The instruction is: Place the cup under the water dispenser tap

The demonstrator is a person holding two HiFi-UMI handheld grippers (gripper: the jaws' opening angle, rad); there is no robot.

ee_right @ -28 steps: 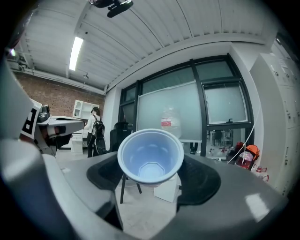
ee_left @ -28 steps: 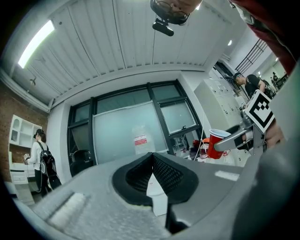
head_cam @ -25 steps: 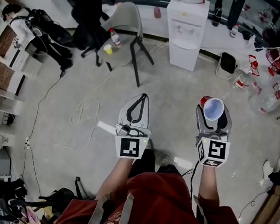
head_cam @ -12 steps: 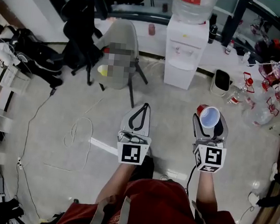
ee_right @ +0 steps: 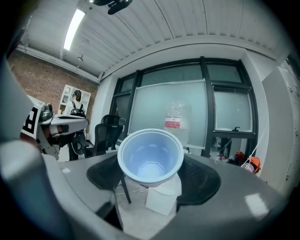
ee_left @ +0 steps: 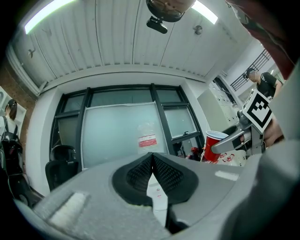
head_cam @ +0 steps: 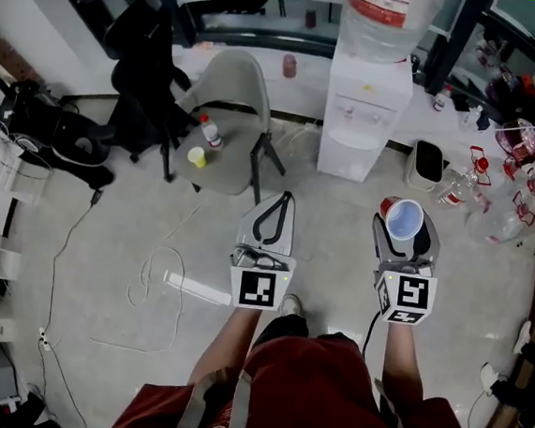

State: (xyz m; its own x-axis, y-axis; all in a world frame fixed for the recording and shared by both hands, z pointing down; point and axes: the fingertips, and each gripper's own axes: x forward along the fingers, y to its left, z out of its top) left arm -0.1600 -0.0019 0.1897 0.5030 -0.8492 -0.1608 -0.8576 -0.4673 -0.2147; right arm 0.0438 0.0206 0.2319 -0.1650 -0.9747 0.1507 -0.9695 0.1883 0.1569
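We hold the cup (ee_right: 150,156) mouth-up, right gripper (head_cam: 405,233) clamped on it (so it arrives fill-ready), well short of the water dispenser (head_cam: 362,114). Left gripper (head_cam: 273,211) has jaws together, empty.

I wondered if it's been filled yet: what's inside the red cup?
Nothing: the cup, held by the right gripper, shows a bare pale inside and flat bottom, no liquid. Its outside lower part is covered by the jaws.
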